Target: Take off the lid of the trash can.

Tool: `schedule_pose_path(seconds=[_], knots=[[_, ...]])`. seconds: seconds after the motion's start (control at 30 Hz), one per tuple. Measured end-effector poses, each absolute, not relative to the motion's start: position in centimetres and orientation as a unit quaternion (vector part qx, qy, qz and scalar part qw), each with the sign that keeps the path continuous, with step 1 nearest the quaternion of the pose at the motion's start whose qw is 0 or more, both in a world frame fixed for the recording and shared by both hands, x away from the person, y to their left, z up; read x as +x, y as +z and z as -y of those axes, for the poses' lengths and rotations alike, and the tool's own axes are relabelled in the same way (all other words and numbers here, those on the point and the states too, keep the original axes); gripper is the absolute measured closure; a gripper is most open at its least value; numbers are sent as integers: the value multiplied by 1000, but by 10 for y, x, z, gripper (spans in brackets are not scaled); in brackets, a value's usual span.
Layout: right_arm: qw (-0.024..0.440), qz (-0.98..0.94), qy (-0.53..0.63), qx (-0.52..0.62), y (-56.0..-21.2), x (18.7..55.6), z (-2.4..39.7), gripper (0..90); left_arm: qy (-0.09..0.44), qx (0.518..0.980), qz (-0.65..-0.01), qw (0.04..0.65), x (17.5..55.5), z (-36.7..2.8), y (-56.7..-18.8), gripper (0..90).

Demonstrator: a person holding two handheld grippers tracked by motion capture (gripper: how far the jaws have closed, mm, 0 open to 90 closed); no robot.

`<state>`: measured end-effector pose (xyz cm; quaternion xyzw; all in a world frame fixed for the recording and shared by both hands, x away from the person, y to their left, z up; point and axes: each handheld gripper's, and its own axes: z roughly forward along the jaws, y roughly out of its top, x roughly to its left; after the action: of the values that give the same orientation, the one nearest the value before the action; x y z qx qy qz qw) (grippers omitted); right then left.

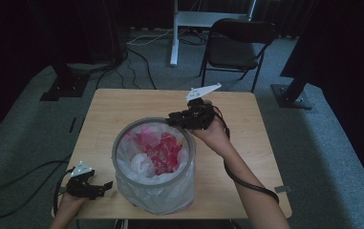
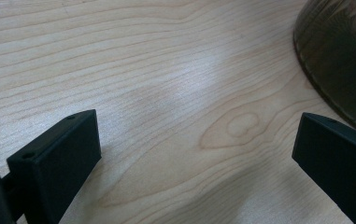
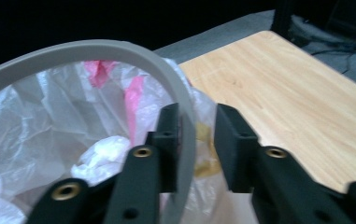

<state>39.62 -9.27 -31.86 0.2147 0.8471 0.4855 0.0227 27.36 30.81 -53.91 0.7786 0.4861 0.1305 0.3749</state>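
Two grippers: right gripper (image 3: 192,140) straddles the bin's grey rim (image 3: 119,49), jaws not visibly clenched, presumably to steady it; left gripper (image 2: 189,154) rests released on the bench (image 2: 166,70)

High view looks down from above on the table (image 1: 246,157); both gripper views sit close, sharing its wood.

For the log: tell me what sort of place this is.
Probably a recording studio or lab room, not a home: a lone wooden table on grey carpet, dark curtains around it, stand bases and loose cables on the floor, and a folding chair behind. A lined bin stands on the table.
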Motion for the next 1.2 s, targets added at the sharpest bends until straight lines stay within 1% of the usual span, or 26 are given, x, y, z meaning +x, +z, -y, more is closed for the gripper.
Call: schedule_pose_path(seconds=[0.07, 0.13, 0.23, 0.47, 0.77, 1.2], knots=[[24, -851, 479, 213, -318, 395, 90, 779, 130, 781, -484, 372, 274, -308, -539, 11], [26, -856, 470, 213, -317, 393, 88, 797, 130, 781, -484, 373, 274, -308, -540, 11], [34, -865, 453, 213, -318, 391, 83, 797, 129, 780, -485, 375, 274, -308, -539, 11], [33, -866, 448, 217, -319, 391, 82, 804, 128, 781, -484, 373, 274, -307, -540, 11], [45, -865, 451, 215, -309, 389, 82, 809, 130, 782, -483, 372, 274, -308, -539, 12], [36, -854, 470, 222, -296, 391, 88, 813, 133, 780, -485, 372, 274, -308, -539, 11]])
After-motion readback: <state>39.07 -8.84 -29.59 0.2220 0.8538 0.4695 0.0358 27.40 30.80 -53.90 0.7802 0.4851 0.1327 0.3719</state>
